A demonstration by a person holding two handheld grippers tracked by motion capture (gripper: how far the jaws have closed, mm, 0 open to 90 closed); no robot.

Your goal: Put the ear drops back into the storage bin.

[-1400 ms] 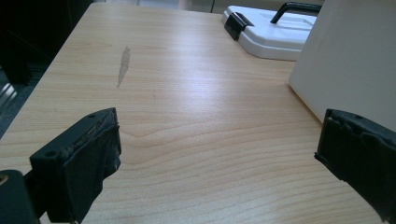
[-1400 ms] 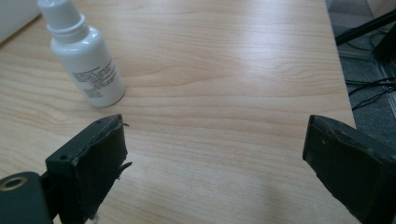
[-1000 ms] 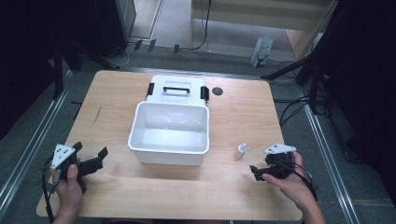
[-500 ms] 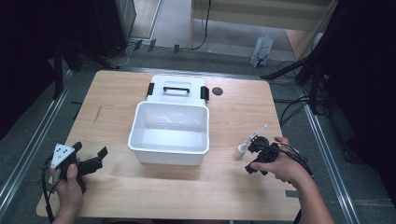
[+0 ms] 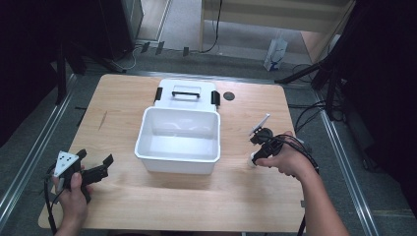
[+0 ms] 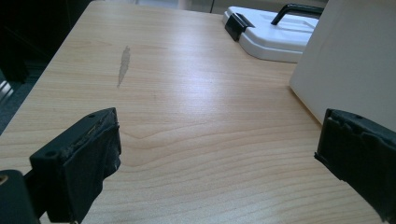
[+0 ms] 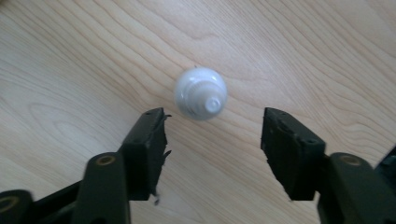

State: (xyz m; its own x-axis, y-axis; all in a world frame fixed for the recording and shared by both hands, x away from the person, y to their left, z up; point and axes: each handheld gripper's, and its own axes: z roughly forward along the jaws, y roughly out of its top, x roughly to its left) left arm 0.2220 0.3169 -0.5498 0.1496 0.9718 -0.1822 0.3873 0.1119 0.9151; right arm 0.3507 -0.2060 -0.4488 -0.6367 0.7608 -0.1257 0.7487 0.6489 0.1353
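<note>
Wooden table point(image 5: 147, 206) carries the white bin point(image 5: 179, 135) dead centre; little white bottle point(image 7: 201, 93) stands at its 3 o'clock. My right gripper point(image 7: 212, 135) hangs above, jaws released. I'd centre before clenching. Left gripper point(image 5: 93, 167) idles released, 8 o'clock.

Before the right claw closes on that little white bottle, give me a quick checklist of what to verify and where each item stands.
1. Right claw open wide enough for the bottle: ok.
2. Small white bottle standing upright, cap toward the camera: ok.
3. Bottle lined up with the gap: ok sideways, but it sits just beyond the tips, not yet between them.
4. Table around the bottle free of obstacles: ok.
5. White bin open, lid lying behind it: ok.
6. Left claw open, holding nothing, away from the bin: ok.
</note>
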